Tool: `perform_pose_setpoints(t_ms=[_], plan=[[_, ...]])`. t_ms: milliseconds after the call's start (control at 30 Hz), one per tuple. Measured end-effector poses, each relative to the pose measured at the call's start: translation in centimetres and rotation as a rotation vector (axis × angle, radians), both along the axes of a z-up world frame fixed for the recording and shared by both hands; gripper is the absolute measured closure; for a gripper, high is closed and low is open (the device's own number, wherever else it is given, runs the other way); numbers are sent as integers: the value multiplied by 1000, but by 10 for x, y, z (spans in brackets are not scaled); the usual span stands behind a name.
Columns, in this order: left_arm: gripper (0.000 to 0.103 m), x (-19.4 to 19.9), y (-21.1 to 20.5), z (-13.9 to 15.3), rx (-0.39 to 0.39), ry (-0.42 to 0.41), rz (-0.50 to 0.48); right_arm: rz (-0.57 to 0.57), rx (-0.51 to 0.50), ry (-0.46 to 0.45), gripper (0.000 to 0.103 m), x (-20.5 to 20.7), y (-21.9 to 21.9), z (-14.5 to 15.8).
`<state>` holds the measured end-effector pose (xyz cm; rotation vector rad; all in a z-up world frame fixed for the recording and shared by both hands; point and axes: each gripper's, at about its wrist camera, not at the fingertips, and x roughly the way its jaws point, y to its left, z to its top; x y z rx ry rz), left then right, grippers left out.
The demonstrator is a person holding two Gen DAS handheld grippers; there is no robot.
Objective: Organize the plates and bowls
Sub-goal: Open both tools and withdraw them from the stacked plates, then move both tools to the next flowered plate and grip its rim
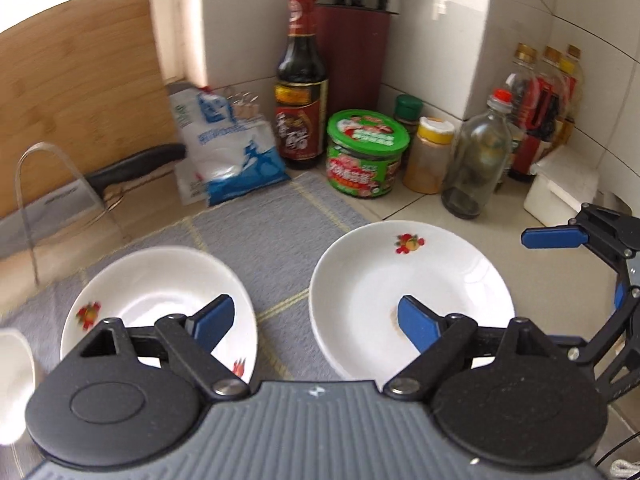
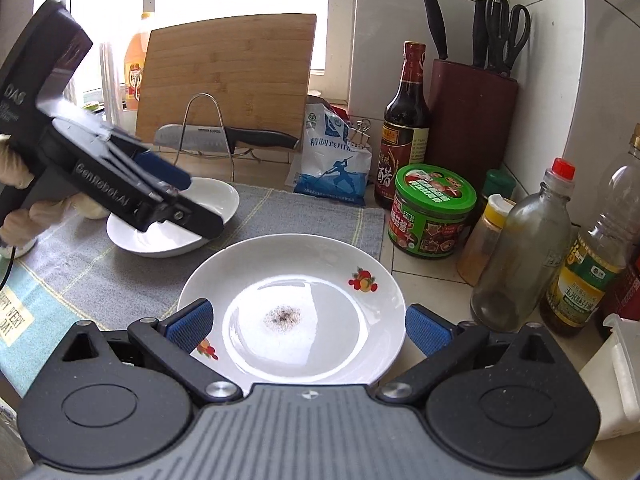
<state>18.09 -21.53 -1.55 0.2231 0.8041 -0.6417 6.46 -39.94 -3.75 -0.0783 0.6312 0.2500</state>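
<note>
A white plate (image 2: 292, 280) with fruit prints and a dark speck patch lies on the tiled counter, right in front of my right gripper (image 2: 308, 328). That gripper is open, its blue pads (image 2: 190, 326) standing off either side of the plate's near rim. A white bowl (image 2: 208, 204) with the same print sits on the grey mat (image 2: 300, 216) to the left. My left gripper (image 2: 184, 196), held by a gloved hand, hovers over the bowl. In the left wrist view my left gripper (image 1: 316, 320) is open and empty, between the bowl (image 1: 160, 288) and the plate (image 1: 400, 272).
Behind the dishes stand a bamboo cutting board (image 2: 228, 76), a wire rack holding a knife (image 2: 224, 138), a salt bag (image 2: 332, 160), a dark sauce bottle (image 2: 404, 128), a green tub (image 2: 434, 208), a knife block (image 2: 468, 120) and several bottles (image 2: 520, 248). A white box (image 2: 616, 376) sits far right.
</note>
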Motion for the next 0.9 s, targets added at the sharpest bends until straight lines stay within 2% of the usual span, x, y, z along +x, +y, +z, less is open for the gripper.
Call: perform_pose_setpoints(t_ms=[167, 300, 467, 800, 900], plan=[[14, -14, 41, -21, 36, 53, 218, 68, 24, -2, 0, 18, 14, 1], [14, -16, 69, -39, 70, 67, 309, 115, 38, 15, 0, 32, 32, 0], [14, -15, 90, -60, 116, 27, 336, 124, -5, 64, 0, 40, 59, -5], [13, 2, 106, -77, 81, 1, 263, 78, -50, 99, 0, 48, 86, 0], [7, 6, 107, -79, 74, -6, 242, 79, -54, 110, 0, 53, 93, 0]])
